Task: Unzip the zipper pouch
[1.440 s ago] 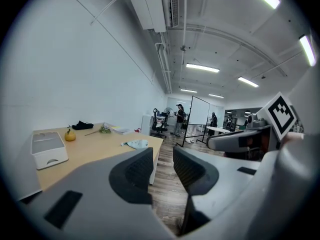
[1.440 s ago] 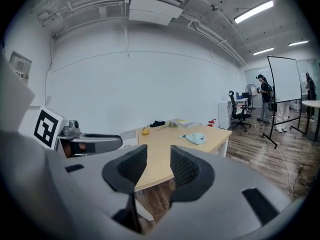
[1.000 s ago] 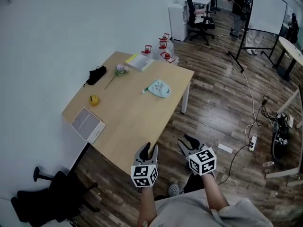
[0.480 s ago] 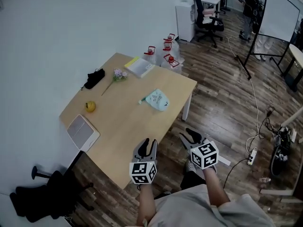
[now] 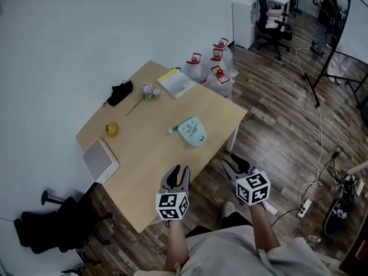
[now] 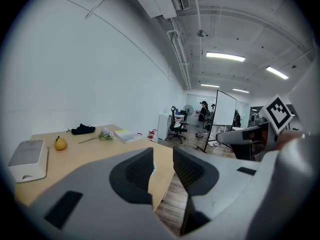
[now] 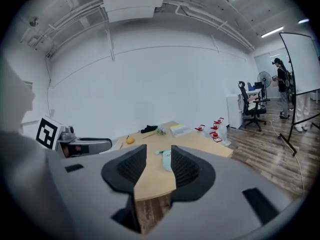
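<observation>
1. Both tongs are still short of the work, so I judge the step in hand to be the approach. The small light-teal fabric zipper pouch (image 5: 192, 131) lies flat on the light wooden table (image 5: 150, 174), close to that table's right-hand edge and about midway along it. Nothing is touching it.
2. The left gripper (image 5: 177, 175) hovers over the table's near edge. Its jaws point ahead across the top and stand a narrow gap apart, with nothing between them.
3. The right gripper (image 5: 234, 167) hangs just off the table's near right side, above the dark plank floor (image 5: 287, 137). Its jaws are likewise parted and empty. In the right gripper view the pouch shows far off through that gap.
4. Both forearms reach forward from the body, low and side by side. The marker cubes are turned up toward the head camera.
5. The next move calls for carrying both tongs forward over the table to the pouch. One should then pin the fabric while the other nips the zip pull. A small pale tab sticks out at the pouch's end nearer the table's middle. It may be the pull, but it is too small to be sure.
6. A yellow round fruit (image 5: 111, 129) and a flat white box (image 5: 100, 160) sit along the table's left side, well apart from the pouch. They look unlikely to get in the way.
</observation>
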Motion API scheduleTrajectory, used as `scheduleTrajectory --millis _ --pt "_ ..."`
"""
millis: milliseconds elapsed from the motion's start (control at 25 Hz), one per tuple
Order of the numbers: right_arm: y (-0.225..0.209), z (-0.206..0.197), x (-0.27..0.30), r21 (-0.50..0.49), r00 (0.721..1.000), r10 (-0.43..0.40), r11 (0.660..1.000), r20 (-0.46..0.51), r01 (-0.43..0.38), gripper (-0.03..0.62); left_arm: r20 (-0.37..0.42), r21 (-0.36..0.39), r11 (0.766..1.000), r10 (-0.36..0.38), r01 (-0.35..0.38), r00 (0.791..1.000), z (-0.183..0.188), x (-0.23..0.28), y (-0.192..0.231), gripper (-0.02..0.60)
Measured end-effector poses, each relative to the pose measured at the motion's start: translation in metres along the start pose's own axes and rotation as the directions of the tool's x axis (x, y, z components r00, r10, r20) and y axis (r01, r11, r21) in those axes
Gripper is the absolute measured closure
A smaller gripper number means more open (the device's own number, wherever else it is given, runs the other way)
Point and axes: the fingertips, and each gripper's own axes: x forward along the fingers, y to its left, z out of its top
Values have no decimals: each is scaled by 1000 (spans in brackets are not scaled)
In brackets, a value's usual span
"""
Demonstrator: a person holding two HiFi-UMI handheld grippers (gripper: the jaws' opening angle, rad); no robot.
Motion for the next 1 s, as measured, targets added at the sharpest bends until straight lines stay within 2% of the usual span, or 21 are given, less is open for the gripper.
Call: scheduleTrajectory --millis 280,560,840,1000 --pt "-55 5 -8 35 1000 9 999 -12 -9 433 -32 5 1000 17 -17 999 -1 38 -26 451" --pt "-86 -9 14 52 997 24 998 -67 -21 433 -64 -32 997 66 -68 996 -18 56 -12 451" --pt "-91 -3 79 76 996 49 996 -69 -43 433 -93 -12 995 100 -101 991 -20 84 44 451" --pt "-105 4 117 66 994 44 997 -95 -38 433 -70 -27 992 117 -119 991 -1 124 83 451"
